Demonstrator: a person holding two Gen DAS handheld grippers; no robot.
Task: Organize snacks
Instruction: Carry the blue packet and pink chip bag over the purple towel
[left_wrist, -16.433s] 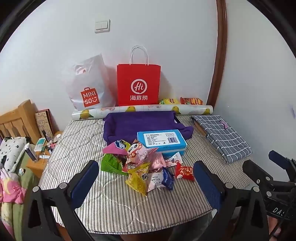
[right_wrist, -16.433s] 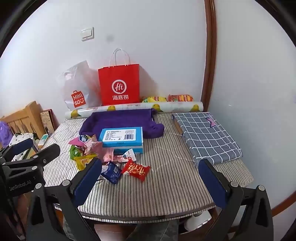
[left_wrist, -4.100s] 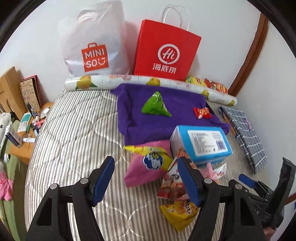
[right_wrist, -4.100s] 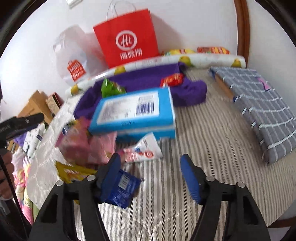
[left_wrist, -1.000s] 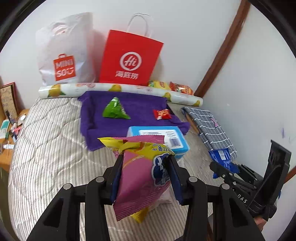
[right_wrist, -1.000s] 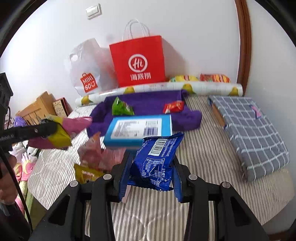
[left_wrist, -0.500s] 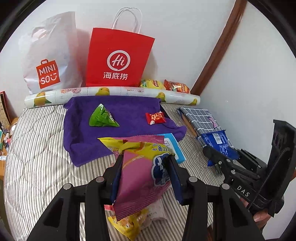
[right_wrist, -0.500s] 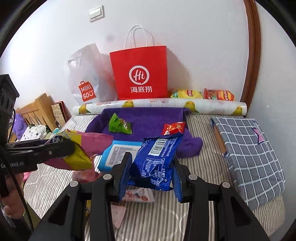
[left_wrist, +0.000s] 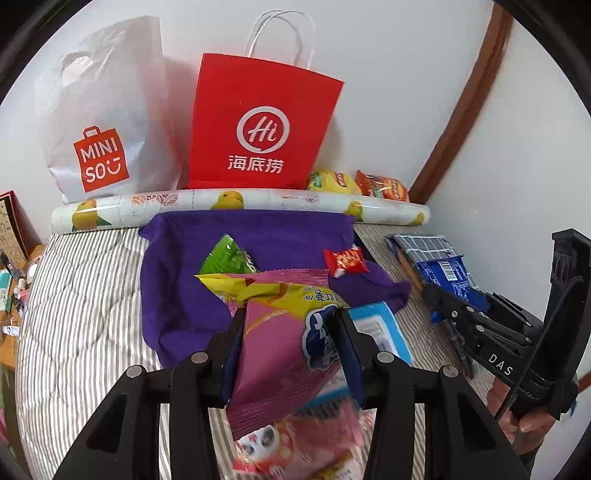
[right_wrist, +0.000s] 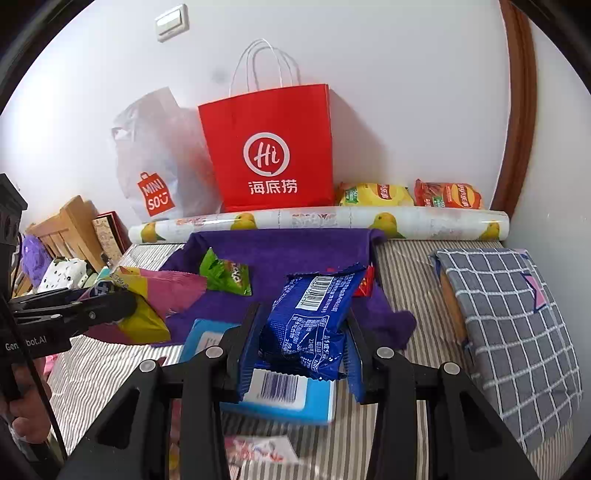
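Note:
My left gripper (left_wrist: 288, 332) is shut on a pink and yellow snack bag (left_wrist: 280, 343), held in the air above the near edge of a purple towel (left_wrist: 177, 295). My right gripper (right_wrist: 299, 336) is shut on a blue snack packet (right_wrist: 314, 321), held above a light blue box (right_wrist: 280, 398). A green snack packet (left_wrist: 227, 256) and a small red packet (left_wrist: 345, 260) lie on the towel. More loose snacks (left_wrist: 295, 446) lie below the left gripper, blurred. The right gripper with its blue packet (left_wrist: 448, 277) shows at the right of the left wrist view.
A red paper bag (right_wrist: 269, 147) and a white plastic bag (left_wrist: 99, 122) stand against the wall behind a patterned roll (right_wrist: 332, 221). Yellow and orange chip bags (right_wrist: 410, 194) lie behind the roll. A folded checked cloth (right_wrist: 509, 325) lies at the right of the striped mattress (left_wrist: 74, 325).
Both grippers have moved forward toward the purple towel and the bags at the wall, each carrying its snack. The blue box now lies beneath them.

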